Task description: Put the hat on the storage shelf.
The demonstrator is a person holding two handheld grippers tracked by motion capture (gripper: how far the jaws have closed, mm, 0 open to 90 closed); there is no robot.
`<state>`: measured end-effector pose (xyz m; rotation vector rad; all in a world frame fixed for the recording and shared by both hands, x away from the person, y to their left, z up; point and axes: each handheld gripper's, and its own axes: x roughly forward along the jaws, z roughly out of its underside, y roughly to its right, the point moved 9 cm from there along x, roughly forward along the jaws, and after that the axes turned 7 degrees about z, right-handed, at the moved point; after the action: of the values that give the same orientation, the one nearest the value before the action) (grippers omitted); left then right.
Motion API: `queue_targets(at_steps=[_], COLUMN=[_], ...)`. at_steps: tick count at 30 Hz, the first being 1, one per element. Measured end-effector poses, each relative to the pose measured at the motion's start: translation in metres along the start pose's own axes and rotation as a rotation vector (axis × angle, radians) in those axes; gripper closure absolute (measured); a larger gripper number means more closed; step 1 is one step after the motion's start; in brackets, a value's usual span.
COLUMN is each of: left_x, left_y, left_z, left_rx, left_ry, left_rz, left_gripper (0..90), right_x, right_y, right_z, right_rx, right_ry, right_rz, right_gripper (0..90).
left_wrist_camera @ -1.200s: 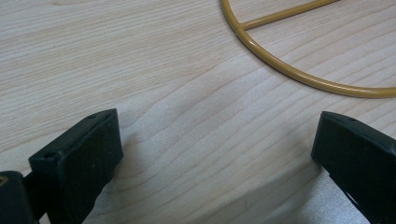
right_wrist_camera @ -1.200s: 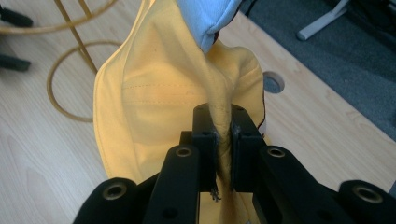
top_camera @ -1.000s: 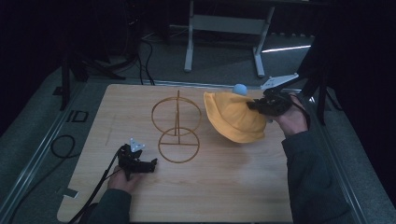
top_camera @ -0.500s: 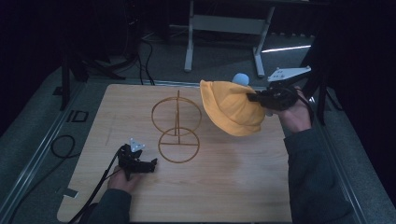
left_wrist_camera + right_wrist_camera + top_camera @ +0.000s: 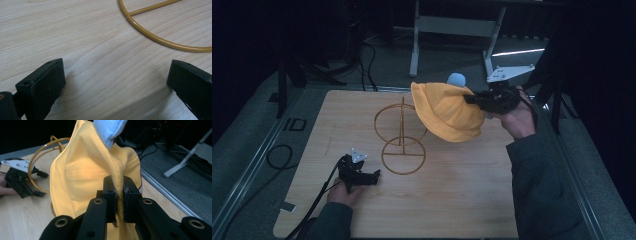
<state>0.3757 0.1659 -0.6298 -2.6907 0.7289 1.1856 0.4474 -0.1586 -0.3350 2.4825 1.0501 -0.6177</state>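
Two grippers – right gripper point(image 5: 119, 192) pinching soft yellow hat point(image 5: 447, 112), left gripper point(image 5: 112, 82) jaws spread, empty

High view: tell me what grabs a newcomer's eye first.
The yellow hat with its pale blue tip, held in the air over the table's far right, pinched in the right gripper. Next, the gold wire stand mid-table, with the left gripper resting open near its base ring.

Dim room, grey floor point(image 5: 452, 55)
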Motion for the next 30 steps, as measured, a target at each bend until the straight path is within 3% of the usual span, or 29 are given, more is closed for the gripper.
queue_targets(at_steps=[19,27,30], left_x=[0.0,0.0,0.0], left_y=[0.0,0.0,0.0], left_z=[0.0,0.0,0.0], left_rx=[-0.001,-0.002,-0.002], left_ry=[0.002,0.003,0.002], left_rz=[0.0,-0.001,0.0], left_gripper=[1.9,1.9,1.9], right_x=[0.027,0.05,0.066], right_y=[-0.04,-0.063,-0.079], right_z=[-0.039,-0.055,-0.059], right_rx=[-0.087,-0.128,-0.148], right_ry=[-0.001,-0.024,-0.038], right_rz=[-0.065,-0.097,-0.112], right_gripper=[83.0,82.4,81.6])
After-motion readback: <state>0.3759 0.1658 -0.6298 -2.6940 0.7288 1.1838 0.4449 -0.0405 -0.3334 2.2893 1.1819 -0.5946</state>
